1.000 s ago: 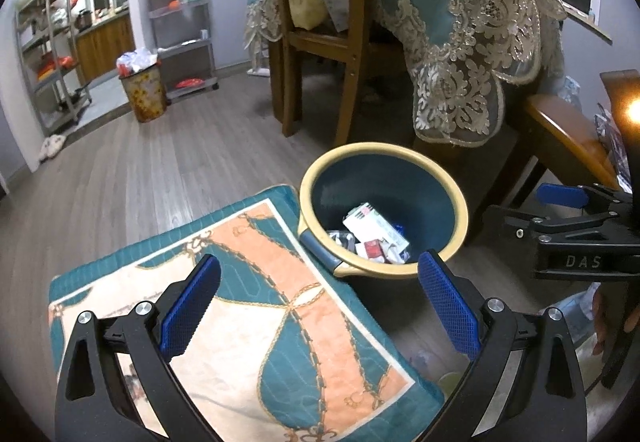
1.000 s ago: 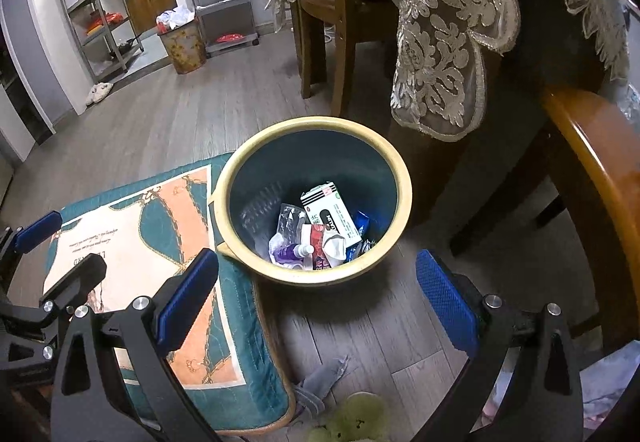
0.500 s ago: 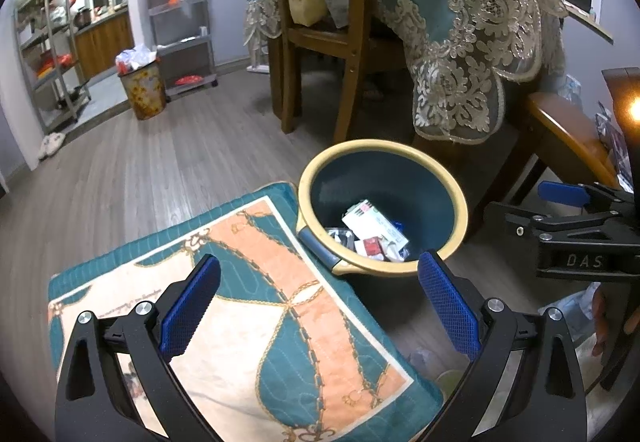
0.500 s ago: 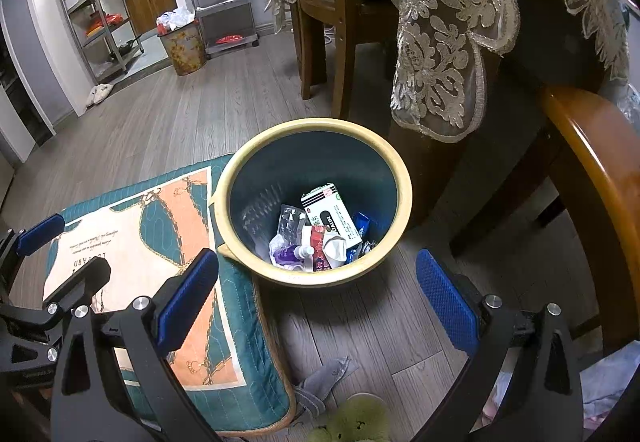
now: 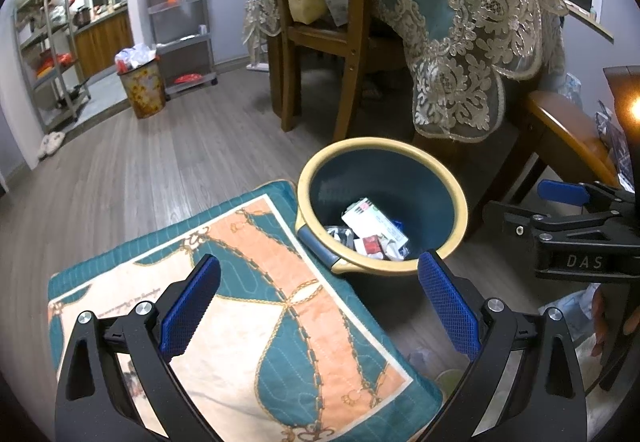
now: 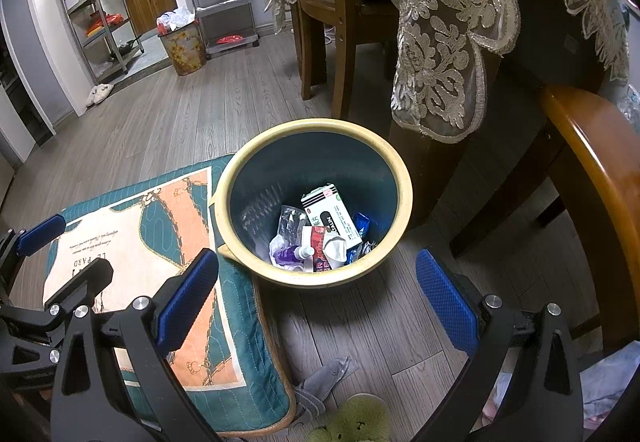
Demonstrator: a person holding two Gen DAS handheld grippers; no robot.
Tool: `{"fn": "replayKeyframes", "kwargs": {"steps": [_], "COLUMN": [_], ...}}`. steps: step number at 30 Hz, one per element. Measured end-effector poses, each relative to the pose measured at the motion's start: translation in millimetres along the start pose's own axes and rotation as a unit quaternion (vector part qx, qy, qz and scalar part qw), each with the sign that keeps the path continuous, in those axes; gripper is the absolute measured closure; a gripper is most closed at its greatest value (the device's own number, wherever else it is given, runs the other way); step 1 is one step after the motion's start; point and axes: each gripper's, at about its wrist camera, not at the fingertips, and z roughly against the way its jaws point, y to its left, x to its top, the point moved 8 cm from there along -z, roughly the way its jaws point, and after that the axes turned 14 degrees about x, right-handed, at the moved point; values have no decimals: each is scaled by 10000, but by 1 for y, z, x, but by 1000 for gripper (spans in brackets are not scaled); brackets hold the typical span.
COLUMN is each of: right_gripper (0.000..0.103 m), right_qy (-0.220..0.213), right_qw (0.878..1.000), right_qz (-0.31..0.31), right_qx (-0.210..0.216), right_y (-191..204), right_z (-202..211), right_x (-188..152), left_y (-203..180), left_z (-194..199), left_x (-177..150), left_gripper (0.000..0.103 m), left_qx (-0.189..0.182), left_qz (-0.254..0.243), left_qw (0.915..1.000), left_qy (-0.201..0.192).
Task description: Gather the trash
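— Both empty? 
— Yes, left hand-held gripper (image 5: 318,302) and right hand-held gripper (image 6: 316,296) gape wide; the trash sits in the yellow-rimmed bin (image 6: 240,178).
— Risk? 
— Catching the rim could tip it. Only the right view shows the purple bottle (image 6: 294,253) and a grey scrap (image 6: 326,376) on the floor.

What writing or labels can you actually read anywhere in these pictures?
"DAS" on the black body of the right hand-held gripper.
"LE PARD", upside down, on the mat; the script line above it is too small to read.
The white box in the bin carries black print, too blurred to read.
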Motion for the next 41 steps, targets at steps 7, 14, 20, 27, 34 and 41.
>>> {"fn": "replayKeyframes", "kwargs": {"steps": [7, 14, 20, 27, 34, 41], "right_gripper": [6, 6, 6, 6, 6, 6], "right_qy": [12, 18, 18, 21, 52, 68], "right_qw": [10000, 10000, 10000, 10000, 9999, 9992], "right_qz": [-10, -13, -14, -22, -110, -359], "right_qx": [2, 16, 18, 19, 90, 160], "right_y": [0, 0, 0, 0, -1, 12], "right_z": [0, -1, -1, -1, -3, -9], "right_x": [0, 0, 0, 0, 0, 4], "left_y": [-1, -2, -2, -3, -6, 15], "left_z": [0, 0, 0, 1, 1, 1], "left_x": [0, -1, -1, 0, 0, -4], "left_gripper": [5, 5, 5, 5, 5, 5], "left_qx": [8, -1, 2, -34, -59, 156], "left_qz": [-1, -37, -28, -36, -58, 69], "left_qw": [10000, 10000, 10000, 10000, 9999, 9996], "left_qy": [-4, -8, -12, -20, 77, 246]}}
